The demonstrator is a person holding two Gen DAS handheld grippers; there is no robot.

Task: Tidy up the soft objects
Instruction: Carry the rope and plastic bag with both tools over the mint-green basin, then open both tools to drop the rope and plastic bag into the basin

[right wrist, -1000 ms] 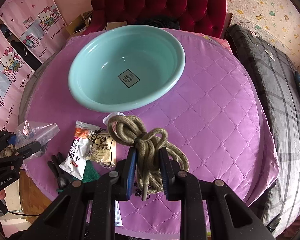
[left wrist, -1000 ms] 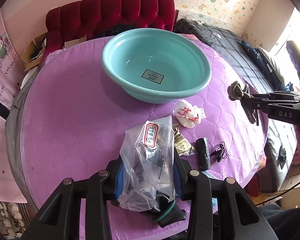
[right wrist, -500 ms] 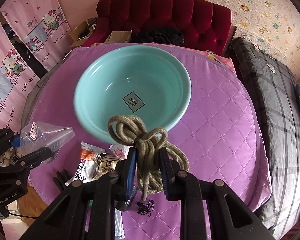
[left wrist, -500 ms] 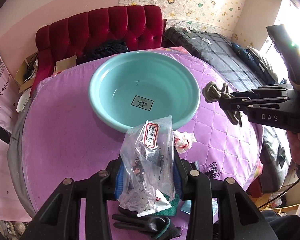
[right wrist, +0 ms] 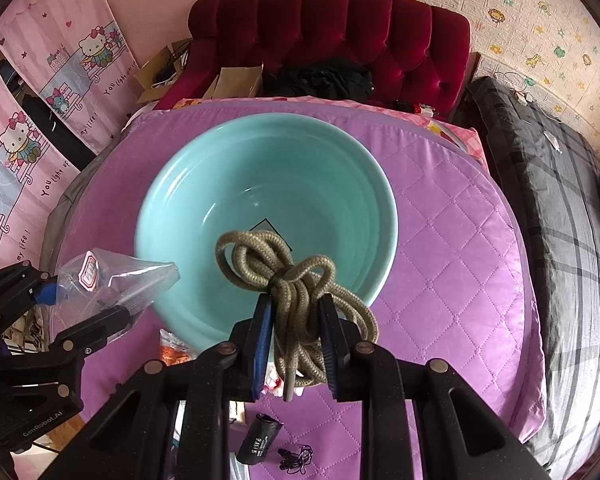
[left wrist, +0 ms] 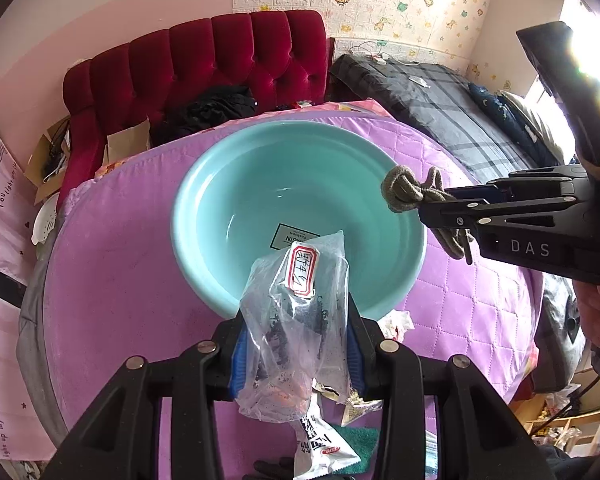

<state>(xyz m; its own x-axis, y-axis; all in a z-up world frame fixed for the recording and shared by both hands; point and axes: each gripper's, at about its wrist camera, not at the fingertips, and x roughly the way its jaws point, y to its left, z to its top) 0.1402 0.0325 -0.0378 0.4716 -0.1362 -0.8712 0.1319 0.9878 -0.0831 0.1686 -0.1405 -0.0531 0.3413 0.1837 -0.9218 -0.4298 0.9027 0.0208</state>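
Note:
A teal basin [left wrist: 228, 184] [right wrist: 188, 184] stands empty on the round purple quilted table [left wrist: 112, 264] [right wrist: 452, 248]. My left gripper [left wrist: 296, 340] is shut on a clear plastic bag [left wrist: 300, 320] with a red-bordered label, held above the basin's near rim. In the right wrist view the same bag [right wrist: 112, 280] hangs at the basin's left edge. My right gripper [right wrist: 296, 320] is shut on a knotted bundle of olive rope [right wrist: 288, 280], over the basin's near rim. In the left wrist view the rope [left wrist: 412, 190] hangs above the basin's right side.
Below the grippers lie snack packets [left wrist: 324, 444], a crumpled white wrapper [left wrist: 396, 320], a black roll [right wrist: 260, 440] and earphones [right wrist: 296, 456]. A red tufted sofa [right wrist: 332, 36] stands behind the table, a dark plaid bed [right wrist: 552, 184] to the right.
Both grippers have moved forward from above the small items to the basin, rising slightly, each still gripping its load. The basin now sits directly under the bag and rope.

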